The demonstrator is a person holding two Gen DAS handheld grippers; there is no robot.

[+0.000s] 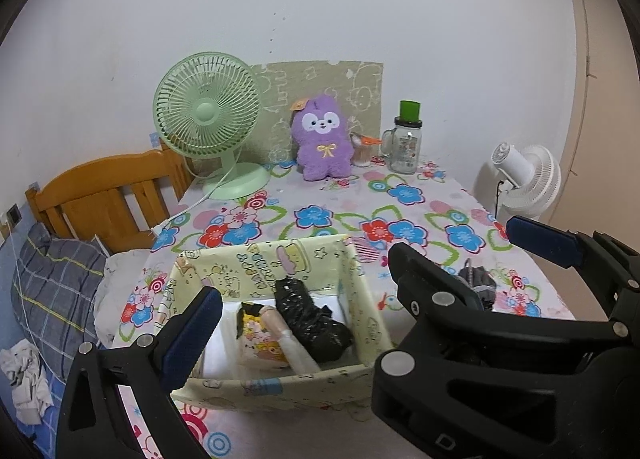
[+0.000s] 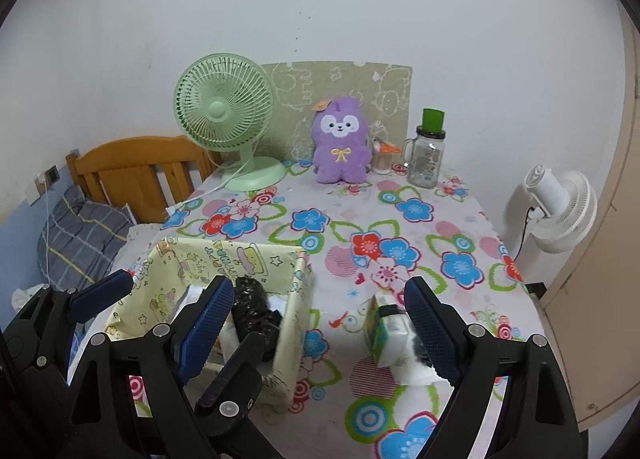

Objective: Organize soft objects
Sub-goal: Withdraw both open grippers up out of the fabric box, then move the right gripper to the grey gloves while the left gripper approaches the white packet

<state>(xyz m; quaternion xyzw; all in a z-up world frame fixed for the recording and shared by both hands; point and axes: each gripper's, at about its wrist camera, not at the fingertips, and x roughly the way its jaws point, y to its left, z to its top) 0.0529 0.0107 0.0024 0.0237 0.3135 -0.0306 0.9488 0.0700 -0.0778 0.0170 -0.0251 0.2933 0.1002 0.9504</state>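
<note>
Floral table (image 2: pixel 400 219) bears fluffy purple plush (image 2: pixel 341 147) upright.

A bedroom in a private home was the setting: a wooden headboard (image 1: pixel 100 195) stood against a plain white wall, with a grey plaid pillow (image 1: pixel 56 283) and rumpled bedding lying below it. Beside the bed, a table wore a bright flowered tablecloth (image 2: pixel 400 227). On it stood a pale green desk fan (image 1: pixel 208 119), a purple plush toy (image 1: pixel 322 139), a glass mug-jar with a green lid (image 1: pixel 405 139) and a cartoon-printed storage box (image 1: pixel 360 299). A white floor fan (image 2: pixel 560 211) stood at the table's far right, near a beige door.
</note>
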